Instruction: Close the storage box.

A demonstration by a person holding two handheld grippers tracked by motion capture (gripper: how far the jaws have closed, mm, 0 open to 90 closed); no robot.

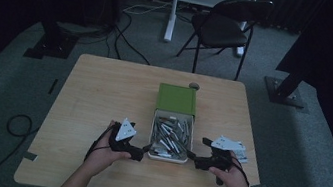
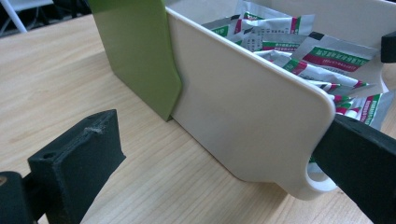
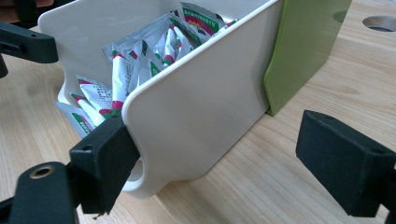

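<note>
Left tool and right tool sit low in the high view, at centre frame, one at each near corner of the white tray. That tray stands drawn out of a green sleeve at mid-tabletop and is filled with foil sachets.

Left gripper view: the left tool is wide open, gripping nothing. One jaw rests at the tray's rounded corner by a finger hole, lower right of frame; contact appears likely but is not certain. The tray wall looks like thin, smooth, stiff plastic, probably slippery. Sachets are light and loose.

Right gripper view: the right tool is equally wide open and empty, one jaw at the tray wall's opposite corner, lower left.

Judgement: light load; take hold on the corner walls or front lip.

Surface is bare wood grain, level. Room is dim, carpeted, with a folding chair at upper centre.
</note>
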